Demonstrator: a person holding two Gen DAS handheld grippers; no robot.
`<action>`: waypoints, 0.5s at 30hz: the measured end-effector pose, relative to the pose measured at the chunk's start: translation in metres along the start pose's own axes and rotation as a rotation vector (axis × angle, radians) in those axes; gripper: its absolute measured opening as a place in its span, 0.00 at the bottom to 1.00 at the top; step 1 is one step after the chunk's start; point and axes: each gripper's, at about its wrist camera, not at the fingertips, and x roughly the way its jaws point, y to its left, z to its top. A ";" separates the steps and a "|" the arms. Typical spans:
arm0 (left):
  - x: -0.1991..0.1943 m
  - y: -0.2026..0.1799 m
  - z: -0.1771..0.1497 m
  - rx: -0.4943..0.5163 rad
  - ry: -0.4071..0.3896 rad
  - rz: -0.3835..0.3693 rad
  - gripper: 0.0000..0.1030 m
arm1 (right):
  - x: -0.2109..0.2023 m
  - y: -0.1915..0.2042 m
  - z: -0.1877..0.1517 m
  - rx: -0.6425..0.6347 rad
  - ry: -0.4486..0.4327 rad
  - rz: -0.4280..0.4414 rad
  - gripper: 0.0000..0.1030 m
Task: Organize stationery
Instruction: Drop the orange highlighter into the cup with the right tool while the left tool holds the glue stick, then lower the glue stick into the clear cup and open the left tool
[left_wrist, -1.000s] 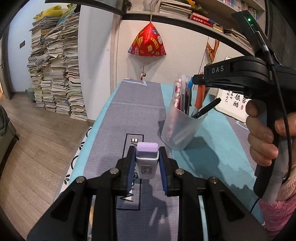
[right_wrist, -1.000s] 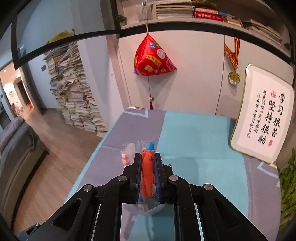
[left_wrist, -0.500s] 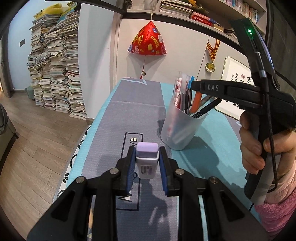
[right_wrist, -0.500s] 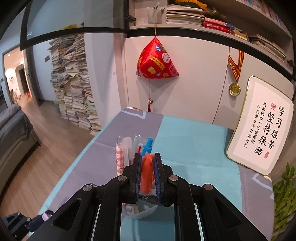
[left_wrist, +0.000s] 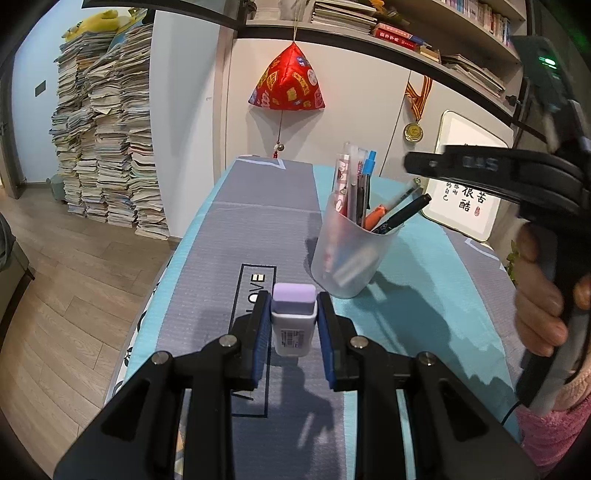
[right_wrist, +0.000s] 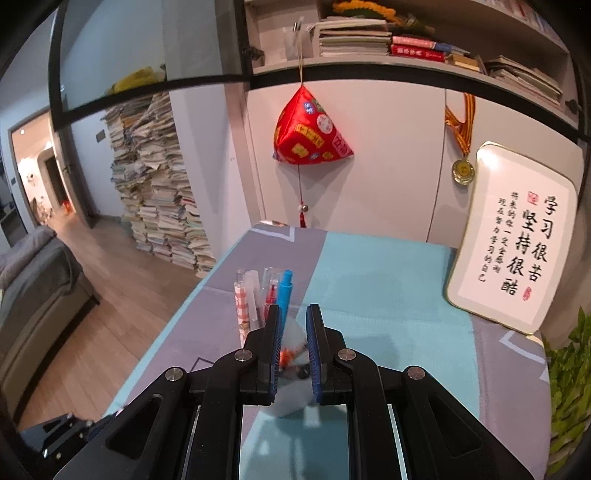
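The right hand-held gripper (right_wrist: 293, 325), jaws now empty and narrowly parted, has dropped its orange marker (left_wrist: 375, 216) into the translucent plastic cup (left_wrist: 351, 254), while the left hand-held gripper (left_wrist: 293, 325) grasps the purple-capped eraser (left_wrist: 293, 317), next to go.

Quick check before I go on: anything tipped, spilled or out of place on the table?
Nothing stands out. The cup stands upright with its pens inside; a black pen leans over the rim, nothing spilled.

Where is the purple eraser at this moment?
In the left wrist view the purple eraser sits low in the centre, clamped between the left gripper fingers above the grey mat, just left of the translucent pen cup.
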 end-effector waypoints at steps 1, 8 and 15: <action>0.000 0.000 0.000 0.000 0.001 -0.001 0.22 | -0.004 -0.002 -0.001 -0.003 -0.004 0.000 0.13; -0.003 -0.008 0.008 0.015 -0.017 -0.014 0.22 | -0.023 -0.021 -0.020 -0.004 0.019 -0.034 0.13; -0.011 -0.025 0.037 0.039 -0.068 -0.058 0.22 | -0.023 -0.048 -0.046 0.055 0.087 -0.066 0.14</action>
